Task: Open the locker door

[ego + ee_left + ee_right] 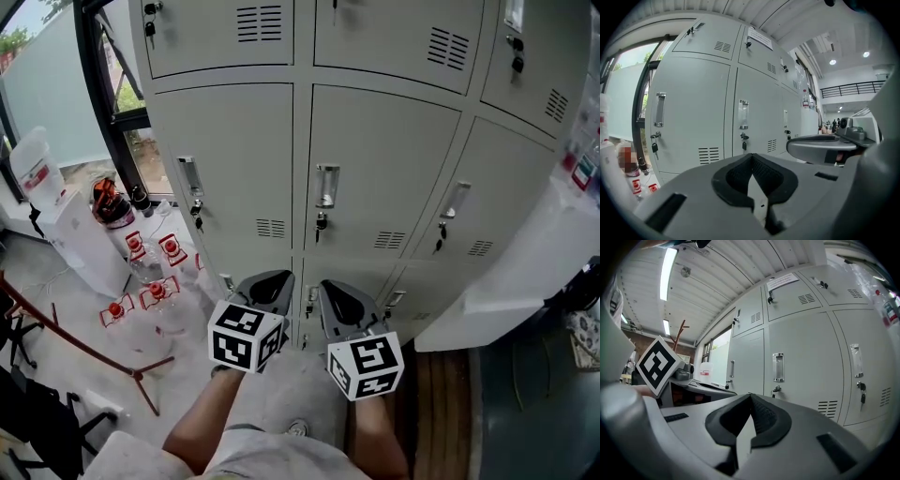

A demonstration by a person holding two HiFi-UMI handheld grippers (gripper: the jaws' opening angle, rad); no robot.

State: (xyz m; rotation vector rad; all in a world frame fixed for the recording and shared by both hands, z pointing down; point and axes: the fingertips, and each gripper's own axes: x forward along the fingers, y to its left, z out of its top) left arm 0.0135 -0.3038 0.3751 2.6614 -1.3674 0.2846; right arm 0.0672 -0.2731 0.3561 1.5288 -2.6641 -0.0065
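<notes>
The left gripper [751, 159], jaws pressed together on nothing, faces a grey locker door [693, 108]. The door's handle [659, 109] and hanging key [655, 147] are at its left edge.

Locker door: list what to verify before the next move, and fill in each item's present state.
1. Left gripper empty: ok, jaws together on nothing.
2. Right gripper empty: ok, jaws together on nothing.
3. Jaws apart enough to take a handle: not ok, both are shut.
4. Way to the middle door and its handle: ok, it is ahead of both grippers, untouched, with nothing between.
5. Key in that door's lock: ok, it hangs just below the handle.
6. Door unlocked: cannot tell.
</notes>
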